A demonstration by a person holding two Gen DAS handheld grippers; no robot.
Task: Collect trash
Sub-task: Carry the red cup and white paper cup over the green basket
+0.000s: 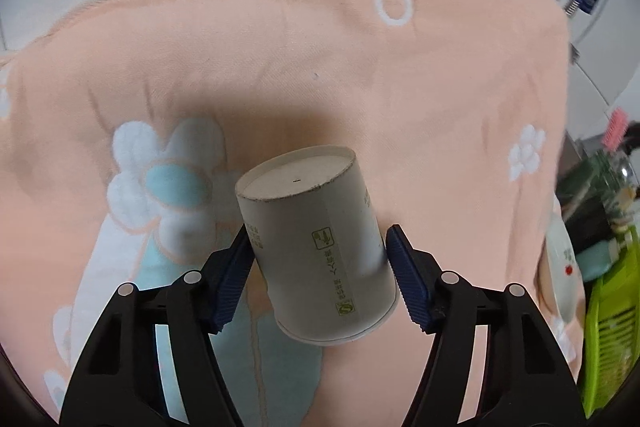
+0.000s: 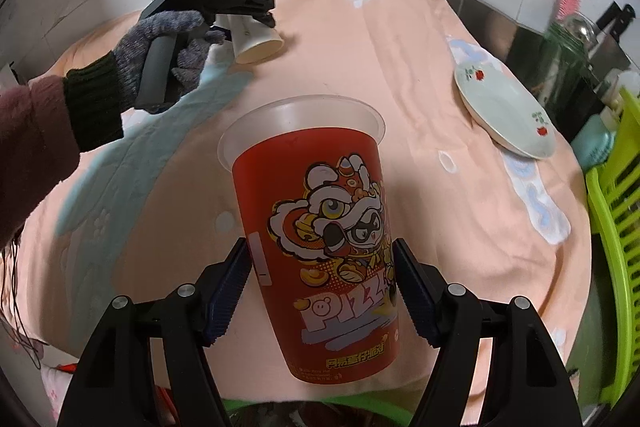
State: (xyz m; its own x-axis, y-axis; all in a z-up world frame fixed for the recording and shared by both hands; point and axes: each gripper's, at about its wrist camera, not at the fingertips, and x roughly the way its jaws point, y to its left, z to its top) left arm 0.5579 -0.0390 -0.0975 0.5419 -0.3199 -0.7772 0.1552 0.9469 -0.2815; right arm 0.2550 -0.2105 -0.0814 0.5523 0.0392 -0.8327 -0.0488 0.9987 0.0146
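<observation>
Trash here means two used cups, and each pair of tongs has one. The left tongs [image 1: 320, 259] are clenched on a plain paper cup [image 1: 316, 247]. One blue pad [image 1: 234, 283] presses on each side of it, close to the open rim, so the cup cannot roll away. The cup is tipped, with its flat bottom pointing away from the tongs and its mouth toward them. From the other camera the paper cup's rim looks low over the cloth [image 1: 360, 75], maybe touching it, so I think it is only just being picked up. A gloved hand [image 2: 160, 43] holds the handle of these tongs.

The right tongs [image 2: 320, 275] grasp a red plastic cup [image 2: 316, 227] with a cartoon lion on it. The pads squeeze its lower half, where it is narrower and easier to grip. Its wide clear rim points away and it looks empty. This cup hangs in the air above the cloth, so it is ready to be carried.

The peach cloth with white flowers covers the counter. A white plate [image 2: 504, 111] with small red pictures lies on the cloth, off to the right, well apart from both cups. It is not trash, so it makes sense to leave it alone. A green basket [image 2: 616, 227] stands at the right edge, past the cloth. No trash bin shows clearly, so I cannot tell where the cups should go.
</observation>
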